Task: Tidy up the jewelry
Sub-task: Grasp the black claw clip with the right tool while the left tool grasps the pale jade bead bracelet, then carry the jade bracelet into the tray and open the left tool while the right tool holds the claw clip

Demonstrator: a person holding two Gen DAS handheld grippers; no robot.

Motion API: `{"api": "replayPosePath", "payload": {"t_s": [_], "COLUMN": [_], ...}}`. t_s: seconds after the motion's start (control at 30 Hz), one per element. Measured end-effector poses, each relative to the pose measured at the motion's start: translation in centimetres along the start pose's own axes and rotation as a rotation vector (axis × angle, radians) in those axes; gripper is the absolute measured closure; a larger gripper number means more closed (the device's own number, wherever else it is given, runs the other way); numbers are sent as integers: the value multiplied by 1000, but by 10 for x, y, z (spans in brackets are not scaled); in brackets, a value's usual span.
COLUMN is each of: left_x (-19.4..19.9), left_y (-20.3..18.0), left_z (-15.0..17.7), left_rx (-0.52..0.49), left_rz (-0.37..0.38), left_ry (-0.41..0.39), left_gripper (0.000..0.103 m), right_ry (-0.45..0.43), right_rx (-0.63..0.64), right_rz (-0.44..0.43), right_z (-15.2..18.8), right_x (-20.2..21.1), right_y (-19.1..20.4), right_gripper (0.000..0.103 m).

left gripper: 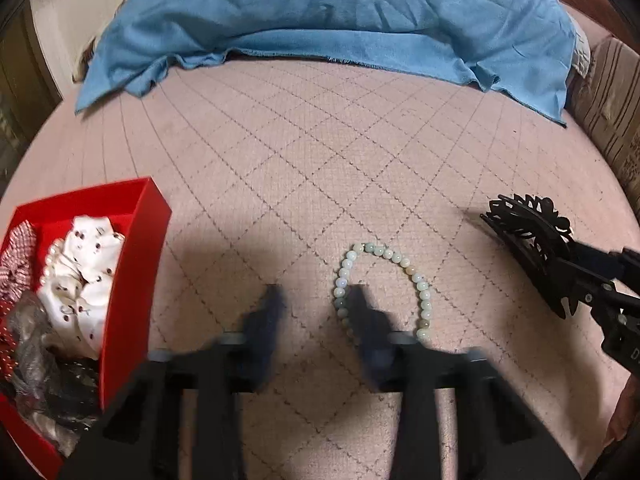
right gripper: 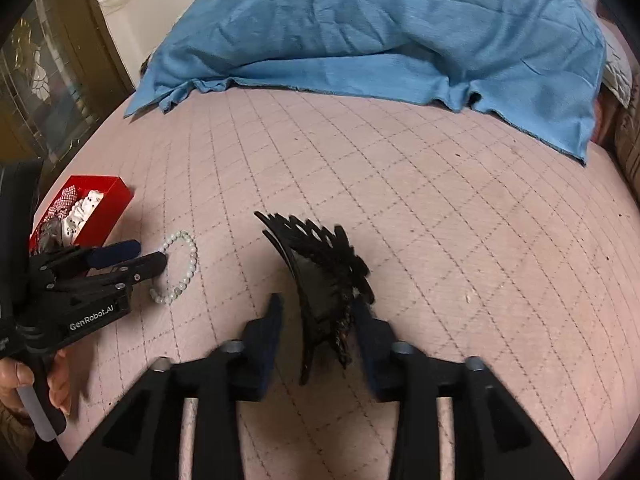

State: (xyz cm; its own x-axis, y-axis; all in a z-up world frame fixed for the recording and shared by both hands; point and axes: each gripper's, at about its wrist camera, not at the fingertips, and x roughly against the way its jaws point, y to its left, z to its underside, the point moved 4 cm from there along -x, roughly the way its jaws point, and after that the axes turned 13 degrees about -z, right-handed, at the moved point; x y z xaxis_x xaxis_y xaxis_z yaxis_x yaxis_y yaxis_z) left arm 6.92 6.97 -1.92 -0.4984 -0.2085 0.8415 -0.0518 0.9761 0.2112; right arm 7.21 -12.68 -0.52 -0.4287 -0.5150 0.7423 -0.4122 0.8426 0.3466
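Our left gripper (left gripper: 316, 300), jaws parted, straddles the bead bracelet (left gripper: 420, 284); close squarely. Our right gripper (right gripper: 316, 308), open, brackets the black hair claw (right gripper: 320, 280) at 3 o'clock

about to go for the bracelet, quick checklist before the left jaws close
1. Left gripper open: ok.
2. Jaws straddle the bead bracelet: ok, one finger sits inside the loop, the other outside its left strand.
3. Bracelet lies flat on the quilted surface: ok.
4. Red box has room: cannot tell, already holds scrunchies.
5. Right gripper secure on the black hair claw: cannot tell.
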Motion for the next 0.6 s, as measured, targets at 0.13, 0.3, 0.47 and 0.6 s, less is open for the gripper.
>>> {"api": "replayPosePath", "payload": {"t_s": [0.13, 0.3, 0.47, 0.6], "left_x": [1, 11, 36, 56], "left_y": [1, 11, 25, 34], "left_z": [0, 5, 12, 19], "left_rx": [-6, 36, 71, 98], "left_rz": [4, 26, 60, 88], "left_ry": [-2, -5, -32, -49], "left_gripper": [97, 98, 98, 98], "right_ry": [-32, -32, -53, -87], "right_rx": [-5, -16, -59, -80], "right_rz": [-2, 14, 11, 4], "right_z": [-5, -6, -1, 5], "right_x": [-4, -12, -4, 11], "right_y": [2, 2, 0, 7], "right_gripper": [45, 52, 71, 71]}}
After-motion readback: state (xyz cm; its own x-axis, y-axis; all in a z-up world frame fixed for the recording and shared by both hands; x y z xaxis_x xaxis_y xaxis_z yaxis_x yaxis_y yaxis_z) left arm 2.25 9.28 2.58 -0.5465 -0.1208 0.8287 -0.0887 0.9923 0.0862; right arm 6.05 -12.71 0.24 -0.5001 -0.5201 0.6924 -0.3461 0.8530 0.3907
